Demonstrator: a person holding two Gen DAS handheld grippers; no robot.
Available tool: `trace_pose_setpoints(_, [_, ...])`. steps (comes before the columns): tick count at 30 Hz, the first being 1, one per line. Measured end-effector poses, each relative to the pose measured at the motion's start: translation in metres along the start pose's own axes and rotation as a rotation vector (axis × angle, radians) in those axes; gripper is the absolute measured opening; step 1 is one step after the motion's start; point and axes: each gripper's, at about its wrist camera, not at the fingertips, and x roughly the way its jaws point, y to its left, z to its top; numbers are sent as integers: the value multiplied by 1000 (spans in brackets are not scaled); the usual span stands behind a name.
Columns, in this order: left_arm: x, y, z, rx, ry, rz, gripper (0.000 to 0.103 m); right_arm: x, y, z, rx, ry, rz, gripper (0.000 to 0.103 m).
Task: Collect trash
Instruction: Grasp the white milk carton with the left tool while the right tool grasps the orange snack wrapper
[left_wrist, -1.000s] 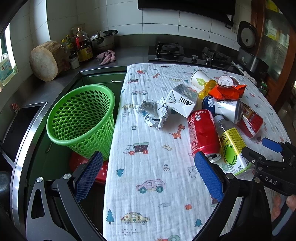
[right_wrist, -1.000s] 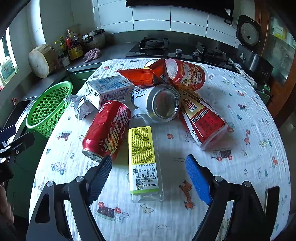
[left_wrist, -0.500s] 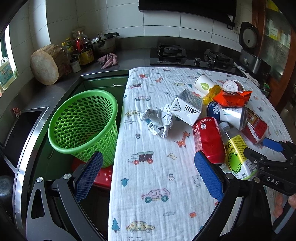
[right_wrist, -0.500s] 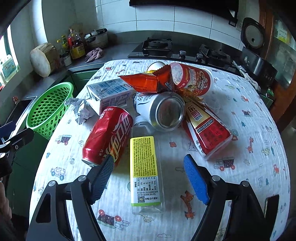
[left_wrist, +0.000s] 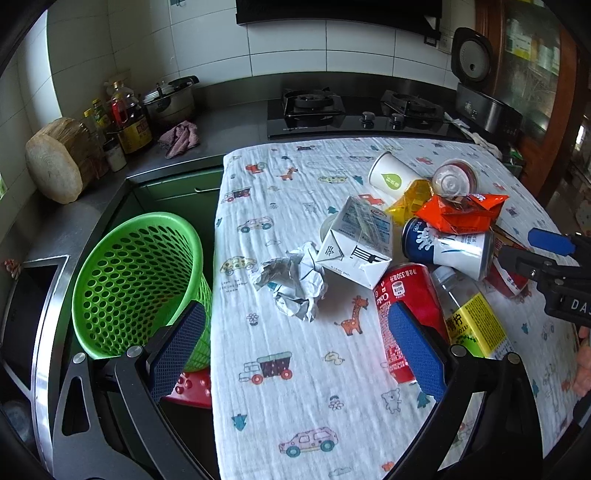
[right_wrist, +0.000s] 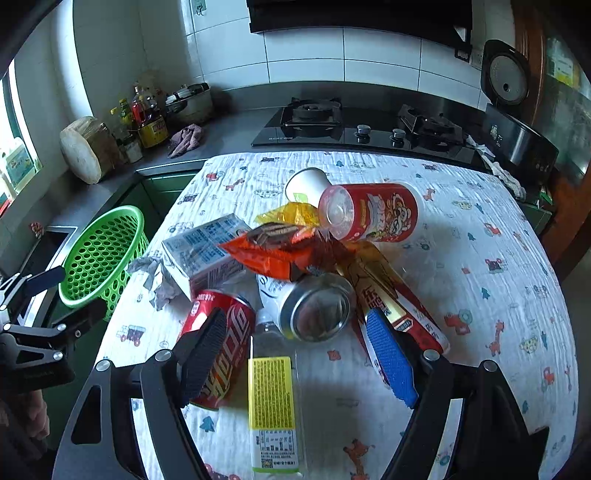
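Observation:
A heap of trash lies on the cloth-covered table (left_wrist: 295, 387): a crumpled paper ball (left_wrist: 291, 284), a white milk carton (left_wrist: 356, 245), a red cola can (right_wrist: 218, 343), a clear bottle with a yellow label (right_wrist: 271, 391), a silver can (right_wrist: 314, 310), an orange snack bag (right_wrist: 273, 253) and a red chip tube (right_wrist: 369, 212). A green perforated basket (left_wrist: 136, 280) stands left of the table. My left gripper (left_wrist: 295, 347) is open and empty near the paper ball. My right gripper (right_wrist: 295, 358) is open, with the bottle lying between its fingers.
A white paper cup (left_wrist: 388, 177) and a yellow wrapper (left_wrist: 410, 201) lie behind the heap. A gas stove (left_wrist: 351, 110), a rice cooker (left_wrist: 480, 92), bottles and a wooden block (left_wrist: 59, 158) stand on the counter. A red stool (left_wrist: 192, 387) sits under the basket.
Both grippers have moved forward toward the trash heap. The right gripper now straddles the bottle more closely. Both stay open and nothing has been picked up.

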Motion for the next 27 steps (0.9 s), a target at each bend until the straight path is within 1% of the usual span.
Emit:
trace_pose_setpoints(4, [8, 2, 9, 1, 1, -22, 97, 15, 2, 18, 1, -2, -3, 76])
trace_pose_setpoints(7, [14, 2, 14, 10, 1, -48, 97, 30, 4, 29, -4, 2, -11, 84])
trace_pose_setpoints(11, [24, 0, 20, 34, 10, -64, 97, 54, 6, 42, -33, 20, -53, 84])
trace_pose_setpoints(13, [29, -2, 24, 49, 10, -78, 97, 65, 2, 46, -19, 42, -36, 82])
trace_pose_setpoints(14, [31, -3, 26, 57, 11, -82, 98, 69, 1, 46, -16, 50, -34, 77])
trace_pose_setpoints(15, [32, -4, 27, 66, 11, -92, 98, 71, 0, 46, -15, 49, -36, 74])
trace_pose_setpoints(17, [35, -9, 32, 91, 10, -125, 98, 73, -2, 47, -11, 44, -35, 63])
trace_pose_setpoints(18, [38, -12, 35, 106, 10, -131, 98, 73, -5, 47, -3, 42, -34, 60])
trace_pose_setpoints(19, [41, -16, 38, 122, 9, -134, 98, 74, -7, 47, 6, 40, -31, 52])
trace_pose_setpoints(20, [44, -20, 41, 139, 11, -135, 98, 74, -9, 46, 14, 42, -26, 47])
trace_pose_setpoints(21, [49, -24, 44, 158, 16, -131, 98, 74, -11, 45, 21, 43, -22, 45])
trace_pose_setpoints(23, [58, -32, 49, 198, 28, -137, 98, 73, -15, 44, 34, 37, -6, 33])
trace_pose_setpoints(25, [68, -39, 53, 233, 47, -147, 98, 69, -18, 43, 49, 28, 7, 25])
trace_pose_setpoints(27, [78, -44, 58, 256, 67, -162, 98, 66, -21, 42, 59, 22, 17, 6])
